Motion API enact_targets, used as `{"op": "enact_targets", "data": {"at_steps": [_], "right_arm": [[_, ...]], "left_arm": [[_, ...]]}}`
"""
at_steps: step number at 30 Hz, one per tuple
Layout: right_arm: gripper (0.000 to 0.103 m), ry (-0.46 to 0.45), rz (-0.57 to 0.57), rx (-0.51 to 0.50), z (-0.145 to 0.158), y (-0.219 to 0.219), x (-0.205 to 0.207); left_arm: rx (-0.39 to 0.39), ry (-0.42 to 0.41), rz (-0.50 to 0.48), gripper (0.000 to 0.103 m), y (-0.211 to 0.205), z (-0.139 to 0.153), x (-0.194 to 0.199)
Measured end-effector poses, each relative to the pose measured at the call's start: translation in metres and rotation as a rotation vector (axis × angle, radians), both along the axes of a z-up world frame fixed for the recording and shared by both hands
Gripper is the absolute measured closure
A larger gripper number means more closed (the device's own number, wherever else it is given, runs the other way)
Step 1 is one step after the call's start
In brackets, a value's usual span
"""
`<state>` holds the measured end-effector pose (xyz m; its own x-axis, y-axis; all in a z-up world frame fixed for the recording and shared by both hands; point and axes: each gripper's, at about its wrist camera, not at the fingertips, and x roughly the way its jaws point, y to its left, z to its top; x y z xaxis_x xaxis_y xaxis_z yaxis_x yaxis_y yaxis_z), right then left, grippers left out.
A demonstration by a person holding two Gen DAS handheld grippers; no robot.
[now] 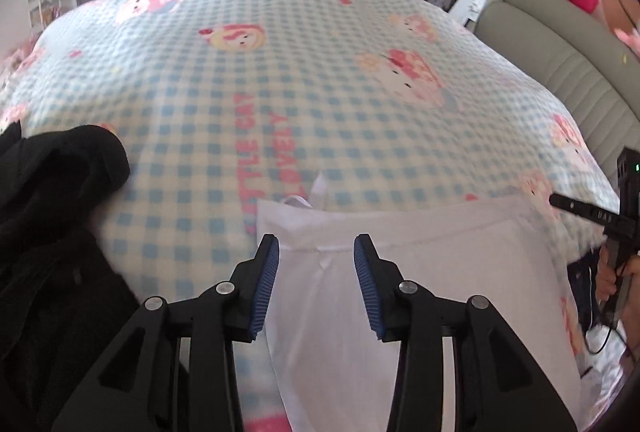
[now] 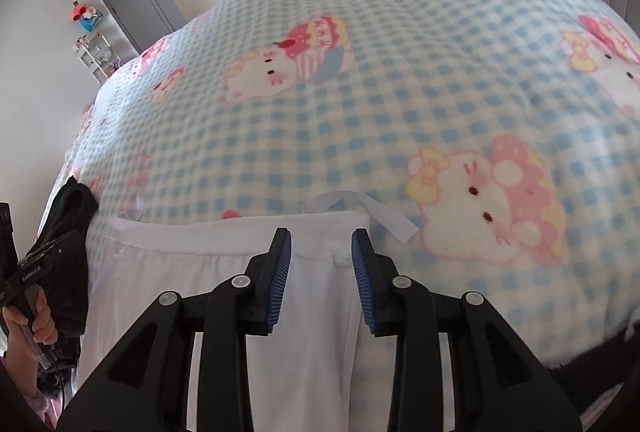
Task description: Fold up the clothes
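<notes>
left gripper [image 1: 316, 244] fingers spread over white garment [image 1: 420, 272], nothing pinched | right gripper [image 2: 321, 238] same — spread | garment lay flat at bed's [image 1: 320, 92] near edge | risk: loose drawstring [image 2: 384, 214] or blanket fleece caught in the pinch — skewed fold

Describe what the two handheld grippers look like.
Both the left gripper and right gripper are matte black linkages with silver pivot rivets and ribbed blue pads. Seen from the side, each has a black body with white lettering, a pistol handle and a trailing cable.
</notes>
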<state>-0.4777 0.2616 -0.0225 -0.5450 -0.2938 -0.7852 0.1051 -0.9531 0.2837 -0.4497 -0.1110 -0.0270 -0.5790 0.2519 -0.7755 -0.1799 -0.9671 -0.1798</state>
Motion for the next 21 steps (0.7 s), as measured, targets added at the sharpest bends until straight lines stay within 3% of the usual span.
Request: {"op": "enact_targets", "data": {"at_steps": [5,8,12,17,21], "right_arm": [[0.071,-0.027,0.112,-0.047,0.028,-0.022,0.108],[0.070,-0.078,0.148,-0.073,0.014,-0.039,0.187],[0.070,-0.128,0.171,-0.011,-0.021,-0.057,0.283],[0.070,-0.147,0.144,0.006,-0.055,-0.070,0.346],[0.070,-0.096,0.140,0.009,-0.054,-0.071,0.383]], "left_arm": [[0.001,0.030,-0.081,0.062,0.029,0.014,0.111],[0.055,0.026,-0.076,0.062,0.044,0.003,0.175],[0.086,0.027,-0.029,0.062,0.060,-0.018,0.249],[0.040,-0.032,0.072,0.064,0.066,-0.051,0.309],[0.089,0.006,0.117,0.065,0.058,-0.050,0.354]]}}
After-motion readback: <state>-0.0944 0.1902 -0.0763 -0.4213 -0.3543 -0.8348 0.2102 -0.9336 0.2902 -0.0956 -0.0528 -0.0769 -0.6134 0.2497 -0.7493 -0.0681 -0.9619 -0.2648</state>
